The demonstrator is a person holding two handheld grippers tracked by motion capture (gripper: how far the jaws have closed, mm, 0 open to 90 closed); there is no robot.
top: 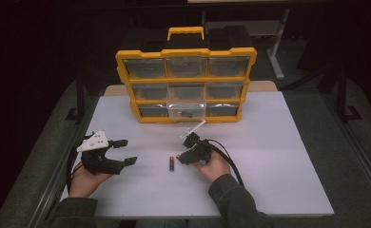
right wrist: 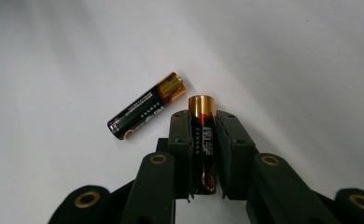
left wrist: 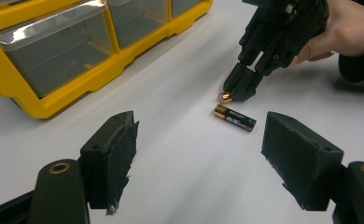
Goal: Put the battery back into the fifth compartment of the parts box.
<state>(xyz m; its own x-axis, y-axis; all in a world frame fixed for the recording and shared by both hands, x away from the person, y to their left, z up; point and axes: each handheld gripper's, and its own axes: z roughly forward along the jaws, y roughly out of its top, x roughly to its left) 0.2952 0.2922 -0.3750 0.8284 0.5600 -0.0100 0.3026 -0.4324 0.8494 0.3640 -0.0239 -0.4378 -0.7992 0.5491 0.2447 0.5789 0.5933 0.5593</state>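
A black-and-gold cylindrical battery (right wrist: 202,144) was clamped lengthwise by the right gripper (right wrist: 203,154), down on the plain white tabletop (top: 278,156). A second matching battery (right wrist: 146,112) was left just beside it. The left gripper (left wrist: 199,154) was held wide open, nothing in it. The yellow plastic drawer organiser (top: 186,85) was stood at the back; the room behind was probably unlit, too dark to tell.

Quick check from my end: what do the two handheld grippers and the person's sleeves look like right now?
Both are black, jointed, two-jaw tools with blocky rectangular pads and brass-coloured pivot rivets. The left gripper carries a pale three-cornered plate on top; the right gripper trails a looping black cable. The sleeves are dark grey-green.
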